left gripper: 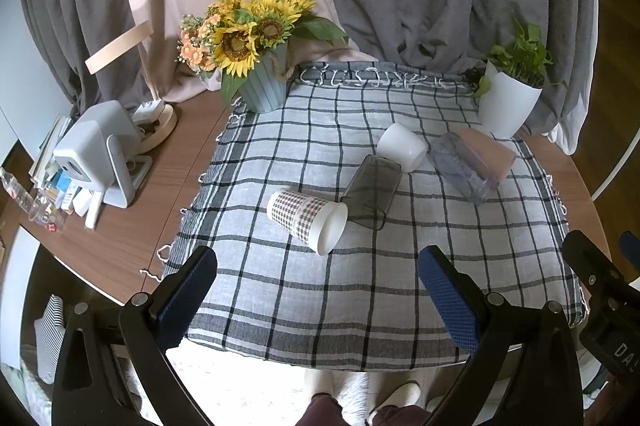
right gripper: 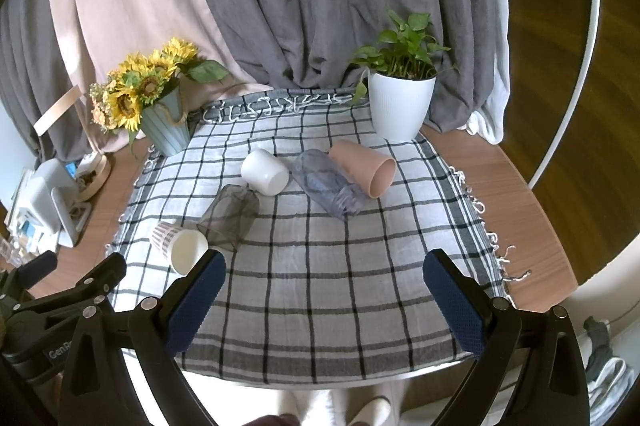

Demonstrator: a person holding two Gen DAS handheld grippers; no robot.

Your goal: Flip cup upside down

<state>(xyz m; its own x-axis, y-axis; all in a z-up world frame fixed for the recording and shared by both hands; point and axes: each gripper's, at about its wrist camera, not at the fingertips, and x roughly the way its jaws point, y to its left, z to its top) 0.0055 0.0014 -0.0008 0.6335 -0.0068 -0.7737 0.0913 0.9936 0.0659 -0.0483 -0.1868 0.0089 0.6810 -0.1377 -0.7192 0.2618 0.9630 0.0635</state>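
Several cups lie on their sides on the checked cloth (left gripper: 360, 286) (right gripper: 340, 286). A houndstooth paper cup (left gripper: 306, 220) (right gripper: 180, 246) lies nearest, at the left. A dark smoky glass (left gripper: 372, 192) (right gripper: 230, 218) lies beside it. A white cup (left gripper: 402, 147) (right gripper: 265, 172), a clear bluish glass (left gripper: 464, 166) (right gripper: 328, 184) and a pink cup (left gripper: 490, 152) (right gripper: 366, 166) lie farther back. My left gripper (left gripper: 320, 294) is open and empty over the cloth's near edge. My right gripper (right gripper: 326, 300) is open and empty, also at the near edge.
A blue pot of sunflowers (left gripper: 256, 62) (right gripper: 156, 106) stands at the cloth's back left, a white pot with a green plant (left gripper: 510, 94) (right gripper: 400, 94) at the back right. A white device and clutter (left gripper: 100, 154) sit on the wooden table at the left. Grey and pink curtains hang behind.
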